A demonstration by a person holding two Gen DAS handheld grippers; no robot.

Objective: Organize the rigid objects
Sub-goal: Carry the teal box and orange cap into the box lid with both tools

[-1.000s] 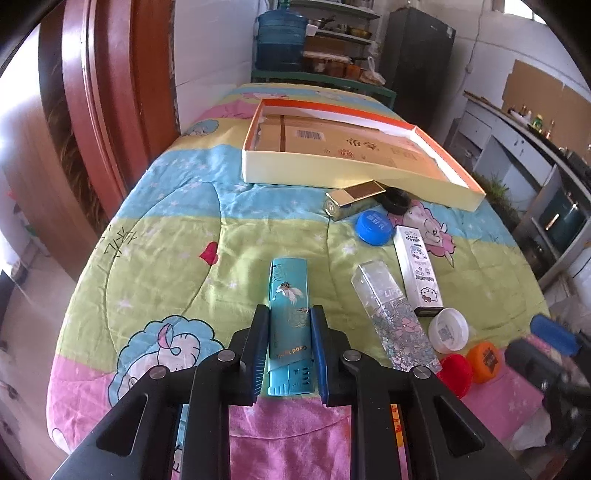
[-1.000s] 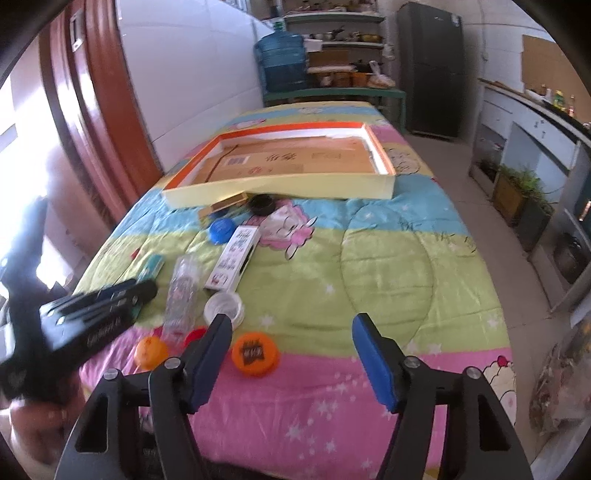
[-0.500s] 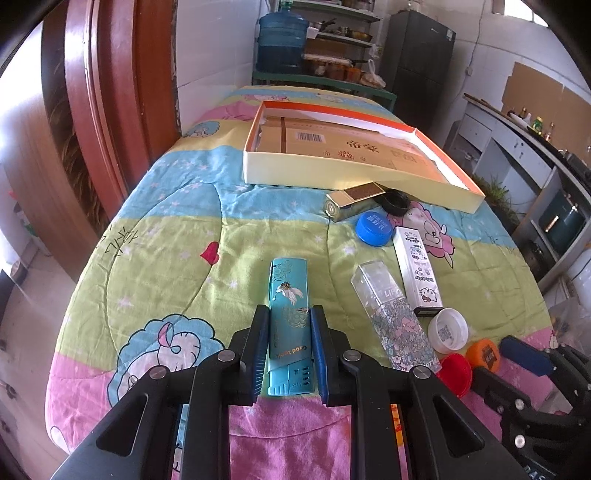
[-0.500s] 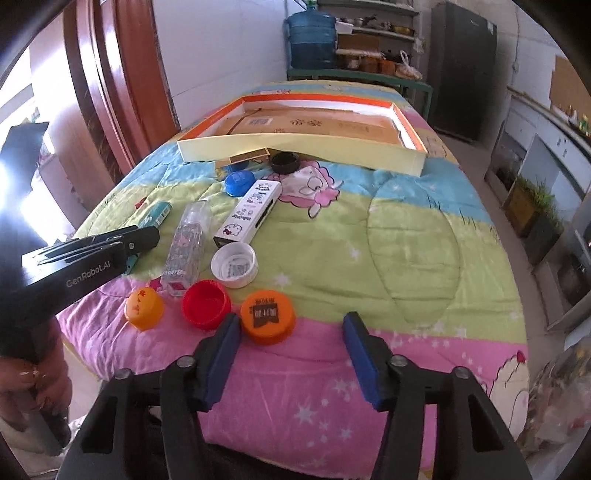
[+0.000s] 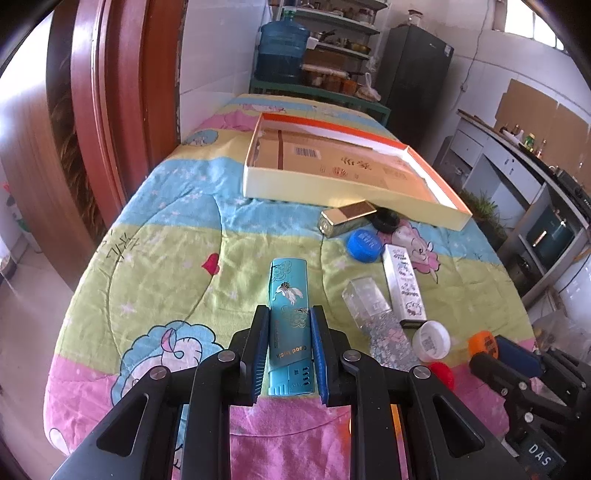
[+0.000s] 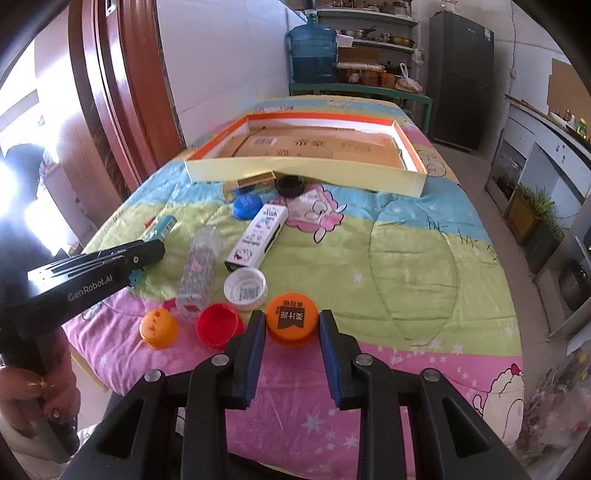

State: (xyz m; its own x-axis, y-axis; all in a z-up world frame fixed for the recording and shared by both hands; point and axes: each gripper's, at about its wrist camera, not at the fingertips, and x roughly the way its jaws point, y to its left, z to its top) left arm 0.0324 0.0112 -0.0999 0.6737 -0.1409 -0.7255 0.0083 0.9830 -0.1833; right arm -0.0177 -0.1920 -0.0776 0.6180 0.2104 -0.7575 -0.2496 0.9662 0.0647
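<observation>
Home, kitchen-storeroom. Table under a cartoon quilt (image 6: pixel 406 258); water jug (image 6: pixel 313 53) on a green stand; shelves (image 6: pixel 365 22) of pots and jars; dark fridge (image 6: pixel 460 74); counter (image 5: pixel 517 147) with drawers and bottles along the right wall; wooden door frame (image 5: pixel 110 110); tiled floor.

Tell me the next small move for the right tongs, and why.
Probably finish the squeeze, then lift. The right tongs are closing with the big orange cap between their pads, and it sits on the quilt, clear of the red cap. The open box beyond looks like its likely destination.
</observation>
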